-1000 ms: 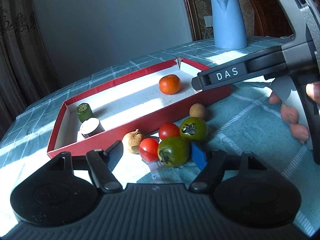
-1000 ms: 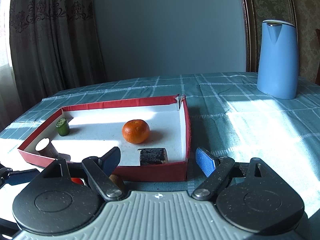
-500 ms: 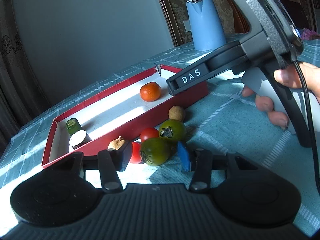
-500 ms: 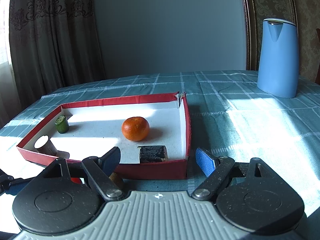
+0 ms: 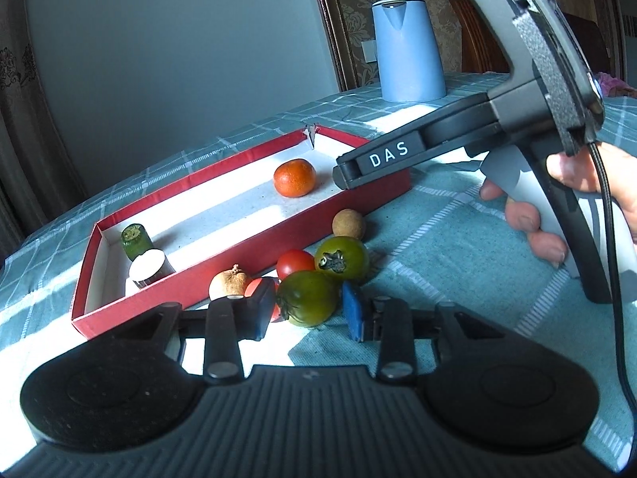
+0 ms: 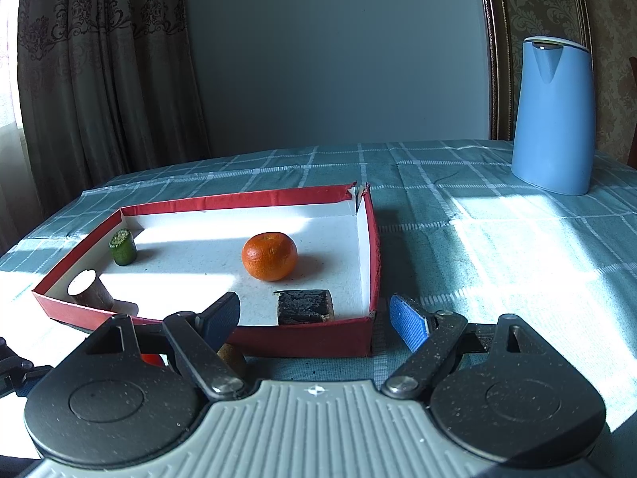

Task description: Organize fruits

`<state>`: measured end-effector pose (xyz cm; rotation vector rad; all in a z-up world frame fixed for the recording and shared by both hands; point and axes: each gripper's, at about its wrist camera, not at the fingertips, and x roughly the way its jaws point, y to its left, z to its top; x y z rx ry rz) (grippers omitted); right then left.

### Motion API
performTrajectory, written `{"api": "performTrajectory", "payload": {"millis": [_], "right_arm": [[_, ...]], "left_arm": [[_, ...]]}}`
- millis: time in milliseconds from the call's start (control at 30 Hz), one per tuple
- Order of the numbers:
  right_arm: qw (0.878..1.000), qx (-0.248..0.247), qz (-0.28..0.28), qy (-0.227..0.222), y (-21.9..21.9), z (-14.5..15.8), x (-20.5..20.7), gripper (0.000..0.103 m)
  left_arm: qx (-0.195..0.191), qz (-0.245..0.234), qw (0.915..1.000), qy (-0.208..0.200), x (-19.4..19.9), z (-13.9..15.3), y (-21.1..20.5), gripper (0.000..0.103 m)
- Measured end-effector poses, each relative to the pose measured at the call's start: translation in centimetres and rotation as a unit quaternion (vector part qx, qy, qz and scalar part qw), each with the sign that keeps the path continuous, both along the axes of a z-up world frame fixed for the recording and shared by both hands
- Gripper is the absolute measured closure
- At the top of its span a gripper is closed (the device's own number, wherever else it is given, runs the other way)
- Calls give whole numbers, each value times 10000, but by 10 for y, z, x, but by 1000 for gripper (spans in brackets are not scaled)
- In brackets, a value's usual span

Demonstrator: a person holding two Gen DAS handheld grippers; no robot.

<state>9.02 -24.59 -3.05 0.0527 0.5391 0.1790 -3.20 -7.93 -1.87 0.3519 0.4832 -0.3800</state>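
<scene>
In front of the red tray (image 5: 254, 239), on the checked cloth (image 5: 458, 219), the left gripper (image 5: 308, 310) has been brought in around the nearest green tomato (image 5: 308, 296) since 1 s ago: the blue pads were spread wide then, w/ the fruit well ahead; now they are drawn in to either side of it, just beside or touching — full contact cannot be told, so the grip is prob. about to close, not yet made. This is judged to mean the green tomato is the next piece to be lifted into the tray. The right gripper (image 6: 314, 320) is held spread and empty over the tray's near wall, much as before. Inside the tray an orange (image 6: 270, 261), a cut green piece (image 6: 122, 247), a white-topped cylinder (image 6: 89, 292) and a dark block (image 6: 305, 306) are seen. Outside, crowded vs. the target, are a second green tomato (image 5: 341, 258), a red tomato (image 5: 295, 263), another red one (image 5: 254, 290) partly hidden by the left pad, a brown fruit w/ stem (image 5: 230, 283) and a round tan fruit (image 5: 348, 224). The neighbours are touching or nearly so, so they could be nudged and rolled. The right tool's body overhangs the tray's right end and may be in the way of the drop. A blue kettle (image 6: 551, 115) stands well apart.
</scene>
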Motion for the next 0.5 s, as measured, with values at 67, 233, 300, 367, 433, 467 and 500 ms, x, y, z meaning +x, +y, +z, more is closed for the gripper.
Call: {"api": "performTrajectory", "payload": {"millis": [67, 233, 300, 367, 433, 467, 500], "right_arm": [[10000, -15, -1, -6, 0, 0, 0, 20], [10000, -13, -7, -5, 0, -1, 0, 20], [10000, -7, -31, -5, 0, 0, 0, 20], [10000, -6, -30, -8, -1, 0, 0, 20], [10000, -19, -2, -50, 0, 0, -1, 20], [10000, -39, 16, -75, 1, 1, -2, 20], [9999, -60, 38, -95, 2, 1, -4, 20]], "left_arm": [[25, -25, 10000, 13, 3, 0, -3, 70], [141, 18, 9999, -93, 1, -1, -7, 73], [10, 56, 10000, -64, -1, 0, -2, 73], [-67, 121, 9999, -72, -3, 2, 3, 73], [-94, 154, 9998, -117, -5, 2, 5, 73], [-102, 159, 9997, -129, -7, 3, 7, 73], [-110, 163, 9997, -141, -9, 3, 8, 73]]}}
